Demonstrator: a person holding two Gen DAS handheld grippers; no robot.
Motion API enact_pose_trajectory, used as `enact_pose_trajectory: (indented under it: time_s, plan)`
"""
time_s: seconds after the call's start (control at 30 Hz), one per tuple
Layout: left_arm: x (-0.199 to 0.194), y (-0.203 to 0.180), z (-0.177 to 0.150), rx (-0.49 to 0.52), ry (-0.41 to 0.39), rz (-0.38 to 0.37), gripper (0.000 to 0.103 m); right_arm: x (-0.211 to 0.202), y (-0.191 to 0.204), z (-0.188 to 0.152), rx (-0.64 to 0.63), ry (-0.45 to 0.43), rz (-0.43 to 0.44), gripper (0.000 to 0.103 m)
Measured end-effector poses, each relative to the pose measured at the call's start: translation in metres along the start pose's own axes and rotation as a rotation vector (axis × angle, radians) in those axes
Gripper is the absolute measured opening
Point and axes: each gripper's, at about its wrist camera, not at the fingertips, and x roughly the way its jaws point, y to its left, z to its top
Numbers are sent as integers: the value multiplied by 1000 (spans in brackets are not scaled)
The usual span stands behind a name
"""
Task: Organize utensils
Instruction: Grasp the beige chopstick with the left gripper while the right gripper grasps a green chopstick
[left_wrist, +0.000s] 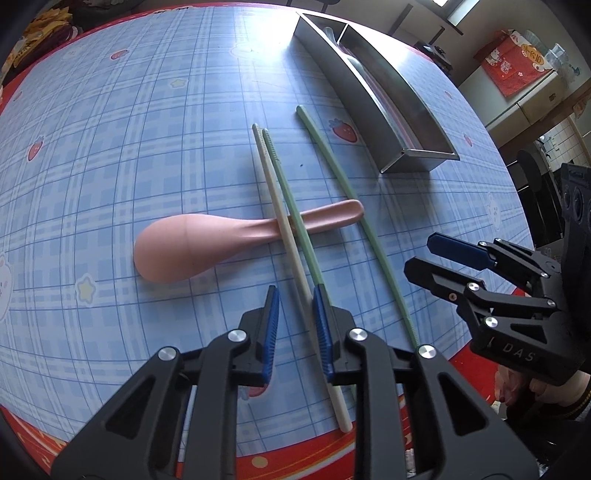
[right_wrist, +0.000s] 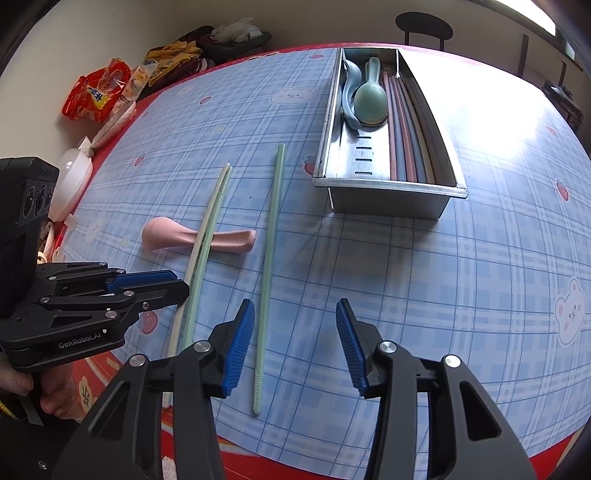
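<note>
A pink spoon (left_wrist: 177, 247) (right_wrist: 166, 234) lies on the tablecloth with a white chopstick (left_wrist: 273, 192) (right_wrist: 176, 325) and a green chopstick (left_wrist: 286, 188) (right_wrist: 192, 314) crossed over its handle. My left gripper (left_wrist: 295, 291) (right_wrist: 181, 282) straddles the near part of the white one, which runs close to the right pad; a gap shows on the left side. The green one disappears behind the right finger. A second green chopstick (left_wrist: 332, 155) (right_wrist: 271, 221) lies apart to the right. My right gripper (right_wrist: 295, 306) (left_wrist: 419, 254) hangs open over it, and the stick sits just inside the left pad.
A steel tray (right_wrist: 391, 201) (left_wrist: 369, 110) stands at the back right, holding a blue spoon (right_wrist: 347, 88), a green spoon (right_wrist: 369, 98) and several chopsticks (right_wrist: 406, 147). Snack bags (right_wrist: 96, 92) and a white bowl (right_wrist: 72, 177) crowd the table's left edge. The red table rim runs just under both grippers.
</note>
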Motion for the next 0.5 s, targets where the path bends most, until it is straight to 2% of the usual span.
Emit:
enact_pose_trajectory:
  time_s: [0.27,0.5]
  plan:
    - [6,-9,8,26,-13,71,21,7,11,13,-37,-15,36,34]
    - [2,16,7,-77,-32,36,19,21,16,24,-60,-5,14,22]
